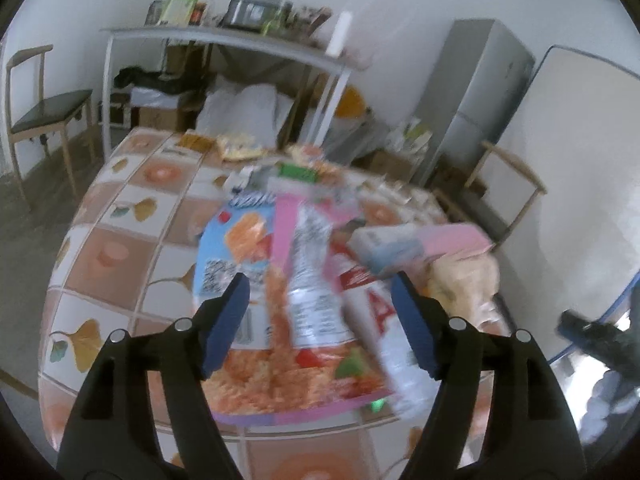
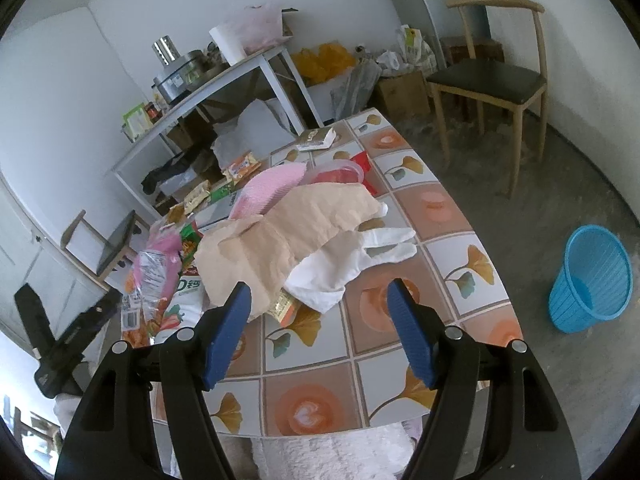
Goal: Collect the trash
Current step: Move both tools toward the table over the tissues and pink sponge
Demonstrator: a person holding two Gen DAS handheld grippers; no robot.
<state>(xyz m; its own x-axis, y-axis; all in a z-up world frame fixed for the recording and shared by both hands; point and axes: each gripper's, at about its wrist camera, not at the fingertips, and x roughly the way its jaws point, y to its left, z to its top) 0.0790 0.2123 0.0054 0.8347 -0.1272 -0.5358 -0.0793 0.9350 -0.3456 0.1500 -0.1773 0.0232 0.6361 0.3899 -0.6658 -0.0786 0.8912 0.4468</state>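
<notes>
Both jaws stand spread apart, gripping nothing. The left gripper hovers over a large orange-and-blue plastic snack bag at the near edge of the tile-patterned table. The right gripper faces crumpled tan paper and a white glove mid-table. A blue plastic wastebasket stands on the floor off the table's right edge.

Left gripper jaws apart above blurred snack wrappers heaped on the tile-patterned table.
</notes>
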